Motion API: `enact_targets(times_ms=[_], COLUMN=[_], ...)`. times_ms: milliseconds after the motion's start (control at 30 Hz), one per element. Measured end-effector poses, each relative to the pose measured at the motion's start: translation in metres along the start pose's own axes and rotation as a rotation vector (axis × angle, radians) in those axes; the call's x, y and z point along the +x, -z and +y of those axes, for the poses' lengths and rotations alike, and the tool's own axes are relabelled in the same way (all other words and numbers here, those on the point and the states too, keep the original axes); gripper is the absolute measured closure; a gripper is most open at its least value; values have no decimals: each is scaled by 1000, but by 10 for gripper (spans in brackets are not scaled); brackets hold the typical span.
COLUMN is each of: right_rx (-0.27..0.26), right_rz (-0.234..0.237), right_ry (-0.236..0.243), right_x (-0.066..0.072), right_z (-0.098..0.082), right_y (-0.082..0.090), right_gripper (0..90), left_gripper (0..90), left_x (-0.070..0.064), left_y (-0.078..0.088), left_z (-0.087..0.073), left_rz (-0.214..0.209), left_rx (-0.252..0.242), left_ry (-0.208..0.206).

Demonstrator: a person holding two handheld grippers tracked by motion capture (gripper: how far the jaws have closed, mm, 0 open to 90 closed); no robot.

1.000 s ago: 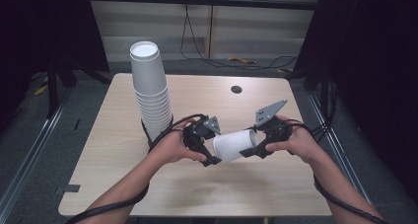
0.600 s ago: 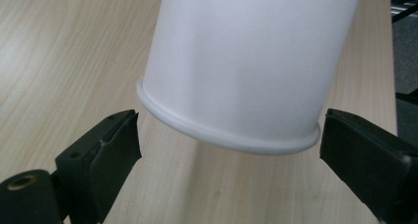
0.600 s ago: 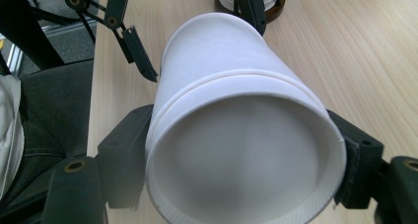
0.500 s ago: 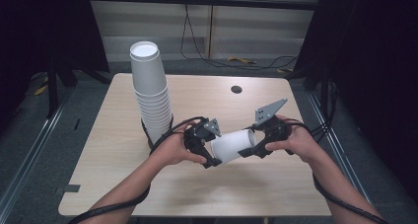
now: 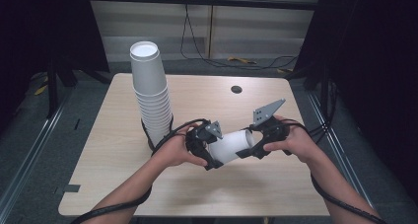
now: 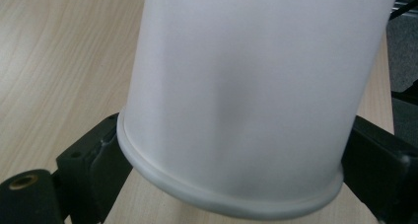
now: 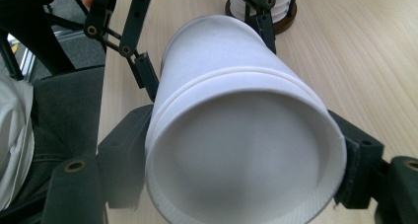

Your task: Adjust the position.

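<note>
In the lower middle of the high view, a white paper cup (image 5: 231,146) lies on its side in the air above the table (image 5: 118,179), carried between the two grippers. The left gripper (image 5: 209,150) has its jaws on the end toward the left of the frame; in the left gripper view the cup (image 6: 246,95) sits between both black jaws, its rolled rim low in the frame and each jaw against its wall. Those jaws have just been opening a little and then closing back, with the cup between them all the while. The right gripper (image 5: 250,146) grips the other end, its jaws drawn in on the cup; in the right gripper view the cup (image 7: 241,155) shows two rims close together, so it may be two cups nested, though the blur makes that hard to settle. The left gripper (image 7: 197,41) shows beyond it at the top of that frame. At the upper left of the high view a tall stack of cups (image 5: 152,95) stands on the table, just beside the person's left hand (image 5: 173,150).
</note>
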State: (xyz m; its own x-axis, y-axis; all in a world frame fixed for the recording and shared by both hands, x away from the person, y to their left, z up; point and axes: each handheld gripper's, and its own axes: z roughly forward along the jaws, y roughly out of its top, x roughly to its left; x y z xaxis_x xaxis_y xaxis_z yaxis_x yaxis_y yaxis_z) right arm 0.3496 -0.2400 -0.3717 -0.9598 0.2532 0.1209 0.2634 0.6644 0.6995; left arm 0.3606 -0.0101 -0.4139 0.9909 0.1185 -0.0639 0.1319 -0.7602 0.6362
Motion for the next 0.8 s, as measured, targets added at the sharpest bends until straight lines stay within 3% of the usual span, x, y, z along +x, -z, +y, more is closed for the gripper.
enact_targets(times_ms=[333, 433, 800], right_rx=[-20, -27, -34], right_rz=[15, 17, 19], right_ry=[1, 2, -7], right_x=[0, 0, -2], right_z=[2, 3, 4], right_y=[-1, -1, -1], right_gripper=[240, 239, 247], left_gripper=[38, 55, 139], left_x=[2, 1, 5], left_y=[-2, -3, 6], left_z=[0, -1, -2], left_rz=[-11, -19, -9], left_rx=[0, -14, -23], left_ry=[-14, -1, -21])
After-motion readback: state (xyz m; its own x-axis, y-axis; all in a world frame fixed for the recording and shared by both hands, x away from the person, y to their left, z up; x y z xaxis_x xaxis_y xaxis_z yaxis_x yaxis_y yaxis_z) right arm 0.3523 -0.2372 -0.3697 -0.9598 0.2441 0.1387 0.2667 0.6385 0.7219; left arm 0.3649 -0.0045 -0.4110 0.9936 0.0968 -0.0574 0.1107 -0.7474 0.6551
